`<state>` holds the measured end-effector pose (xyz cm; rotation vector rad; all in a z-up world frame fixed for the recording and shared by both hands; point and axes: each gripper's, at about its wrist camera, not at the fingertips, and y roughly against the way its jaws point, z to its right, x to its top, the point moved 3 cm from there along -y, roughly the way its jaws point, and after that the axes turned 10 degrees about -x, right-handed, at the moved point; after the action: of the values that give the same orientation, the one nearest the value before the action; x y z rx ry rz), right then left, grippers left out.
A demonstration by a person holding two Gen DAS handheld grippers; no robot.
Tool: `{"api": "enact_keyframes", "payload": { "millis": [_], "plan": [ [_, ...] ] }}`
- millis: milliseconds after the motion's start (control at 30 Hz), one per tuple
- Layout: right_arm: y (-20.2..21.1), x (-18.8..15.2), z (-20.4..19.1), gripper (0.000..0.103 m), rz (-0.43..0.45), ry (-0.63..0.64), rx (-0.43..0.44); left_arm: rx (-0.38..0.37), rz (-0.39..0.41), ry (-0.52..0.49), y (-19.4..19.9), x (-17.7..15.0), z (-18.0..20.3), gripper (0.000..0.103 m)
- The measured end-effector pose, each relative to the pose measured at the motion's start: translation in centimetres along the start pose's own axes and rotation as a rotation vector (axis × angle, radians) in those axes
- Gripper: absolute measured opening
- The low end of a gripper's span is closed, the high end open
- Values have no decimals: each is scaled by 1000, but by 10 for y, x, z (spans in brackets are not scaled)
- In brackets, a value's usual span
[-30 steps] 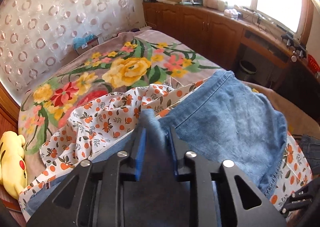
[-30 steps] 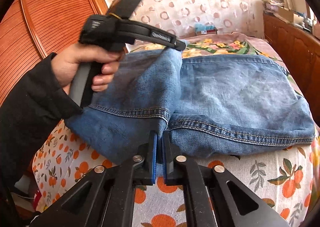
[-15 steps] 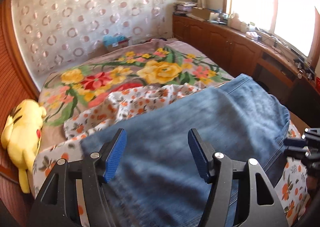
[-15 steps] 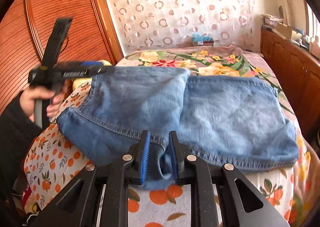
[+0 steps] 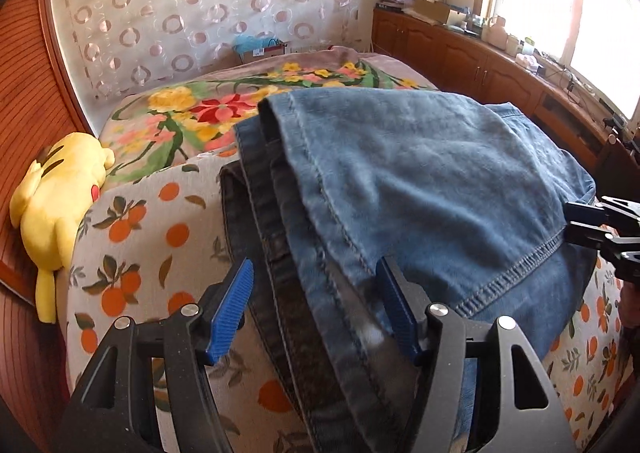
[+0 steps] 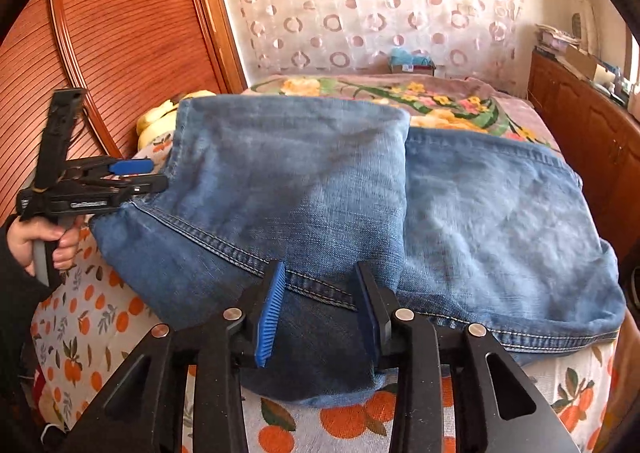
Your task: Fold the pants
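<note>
Pants of faded blue denim [image 6: 360, 205] lie folded on your orange-print sheet [image 6: 88, 317] on the bed: soft, fairly heavy, thick at seams. Left gripper [image 5: 316, 309] stands wide, holding nothing; right gripper [image 6: 320, 309] is opening, denim loose between. Grab the stitched hem at six o'clock.

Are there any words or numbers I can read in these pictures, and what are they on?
None can be read.
Left gripper: pale lettering on its side, too blurred to read.
Box behind the bed: a label, too small to read.
Jeans: no tag or writing showing.
</note>
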<state>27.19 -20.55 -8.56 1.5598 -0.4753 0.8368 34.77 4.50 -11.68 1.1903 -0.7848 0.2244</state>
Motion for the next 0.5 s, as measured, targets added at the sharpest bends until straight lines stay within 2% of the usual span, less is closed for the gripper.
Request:
{"api": "enact_keyframes", "payload": {
  "millis": [267, 367, 500],
  "plan": [
    [-6, -6, -11, 45, 21, 38, -26, 1, 57, 3, 28, -7, 16, 65],
    [-5, -8, -15, 46, 27, 54, -38, -29, 76, 5, 34, -9, 29, 64],
    [-5, -10, -13, 46, 26, 42, -24, -60, 55, 20, 29, -16, 40, 55]
  ]
}}
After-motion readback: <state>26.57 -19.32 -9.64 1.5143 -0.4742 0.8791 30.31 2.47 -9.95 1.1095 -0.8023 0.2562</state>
